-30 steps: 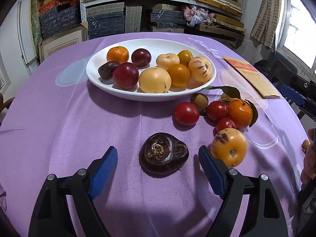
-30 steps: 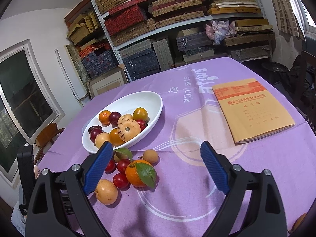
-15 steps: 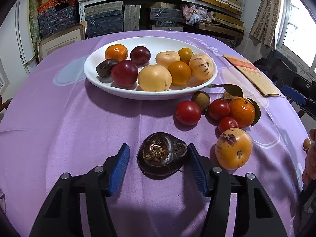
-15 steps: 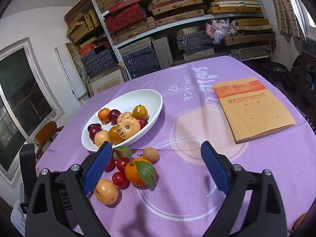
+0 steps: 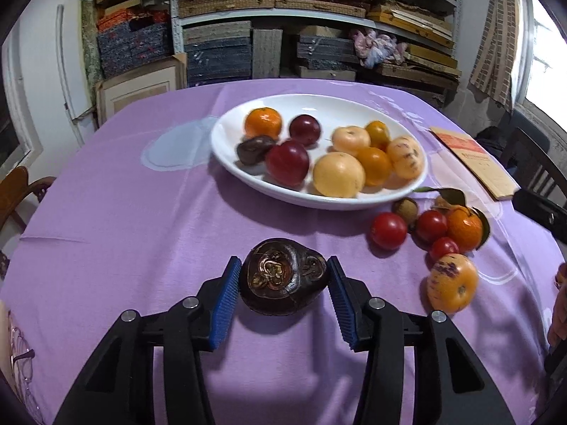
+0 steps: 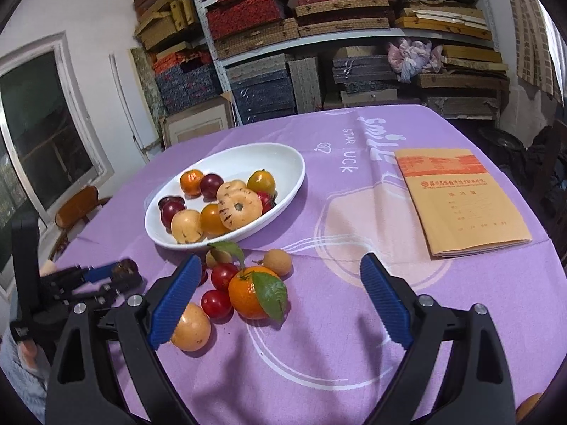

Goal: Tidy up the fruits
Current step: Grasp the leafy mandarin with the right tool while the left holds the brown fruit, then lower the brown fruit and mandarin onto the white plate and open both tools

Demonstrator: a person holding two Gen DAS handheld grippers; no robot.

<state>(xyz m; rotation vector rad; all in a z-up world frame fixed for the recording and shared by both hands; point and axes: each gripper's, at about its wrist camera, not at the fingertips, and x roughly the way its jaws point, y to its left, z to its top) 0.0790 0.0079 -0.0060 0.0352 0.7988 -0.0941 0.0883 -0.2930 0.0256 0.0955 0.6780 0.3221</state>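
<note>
Since a second ago my left gripper has narrowed, jaws closing onto the dark water chestnut on the purple tablecloth; my right gripper hangs wide, empty, above the leafy tangerine.

Motion-blurred fruits in white bowl; left view.

You have an orange booklet lying at right on the purple tablecloth. Shelves of stacked boxes fill the top, and a wooden chair sits at left.
</note>
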